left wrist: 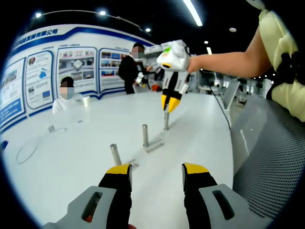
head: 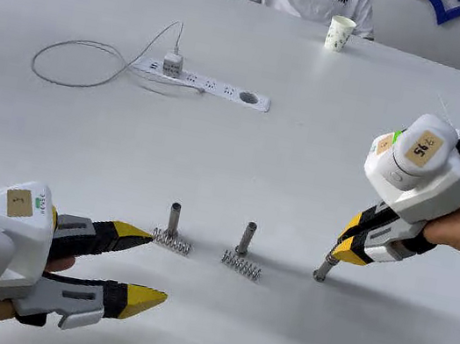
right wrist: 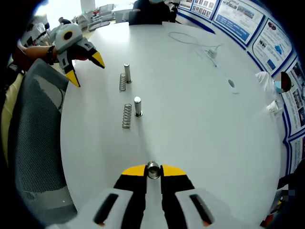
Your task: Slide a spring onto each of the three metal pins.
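Right claw (right wrist: 153, 170) tight on pin (head: 322, 269); left claw (head: 158, 266) wide apart.

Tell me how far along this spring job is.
Done: nothing visibly. The left pin and middle pin stand bare, a spring and second spring lying beside them. In hand: the right gripper is shut on the third pin; spring on it unclear. Remaining: those two; the left gripper is open.

— What is seen on the white surface (head: 324, 144)?
— A power strip (head: 205, 85) with a charger (head: 173, 65) plugged in, its cable (head: 82, 42) looped beside.
— And farther back?
— A paper cup (head: 339, 33) is stood near the edge.
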A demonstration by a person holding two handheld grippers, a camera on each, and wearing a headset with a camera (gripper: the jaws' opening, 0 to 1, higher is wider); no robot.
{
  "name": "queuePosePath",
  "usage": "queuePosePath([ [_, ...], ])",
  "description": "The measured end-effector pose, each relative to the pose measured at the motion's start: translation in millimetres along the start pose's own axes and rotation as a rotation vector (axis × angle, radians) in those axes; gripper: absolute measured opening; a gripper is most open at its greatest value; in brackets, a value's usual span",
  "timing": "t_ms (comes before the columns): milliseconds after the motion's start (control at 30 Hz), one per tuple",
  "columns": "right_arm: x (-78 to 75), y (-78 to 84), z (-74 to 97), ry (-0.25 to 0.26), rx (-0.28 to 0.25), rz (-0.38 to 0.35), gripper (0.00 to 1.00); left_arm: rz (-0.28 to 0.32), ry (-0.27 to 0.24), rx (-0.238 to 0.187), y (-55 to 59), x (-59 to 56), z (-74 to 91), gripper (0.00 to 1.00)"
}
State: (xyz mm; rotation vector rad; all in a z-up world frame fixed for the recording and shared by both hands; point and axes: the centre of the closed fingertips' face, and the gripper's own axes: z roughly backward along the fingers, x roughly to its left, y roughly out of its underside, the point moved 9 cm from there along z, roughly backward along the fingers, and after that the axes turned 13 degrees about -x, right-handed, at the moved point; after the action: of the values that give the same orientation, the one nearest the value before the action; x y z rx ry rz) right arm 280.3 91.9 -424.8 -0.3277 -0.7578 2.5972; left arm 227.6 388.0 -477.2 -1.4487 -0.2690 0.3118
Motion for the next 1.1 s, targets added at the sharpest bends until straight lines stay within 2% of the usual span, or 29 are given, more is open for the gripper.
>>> queuePosePath([
  [300, 1.2, 4.5, -12.7, -0.002, 0.011, -0.012, 0.12, 0.001, 0.000, 0.002, 0.6, 1.3, 0.1, 0.43],
  [500, -3.8, 10.8, -24.3, -0.005, 0.027, -0.018, 0.12, 0.002, -0.002, 0.003, 1.0, 1.5, 0.7, 0.43],
  [733, -1.7, 16.0, -29.6, -0.008, 0.038, -0.025, 0.12, 0.003, -0.004, 0.006, 1.0, 1.7, 1.8, 0.43],
  [1100, -1.9, 15.4, -29.9, -0.005, 0.024, -0.027, 0.14, -0.002, -0.007, 0.004, -0.8, 1.3, 2.3, 0.43],
])
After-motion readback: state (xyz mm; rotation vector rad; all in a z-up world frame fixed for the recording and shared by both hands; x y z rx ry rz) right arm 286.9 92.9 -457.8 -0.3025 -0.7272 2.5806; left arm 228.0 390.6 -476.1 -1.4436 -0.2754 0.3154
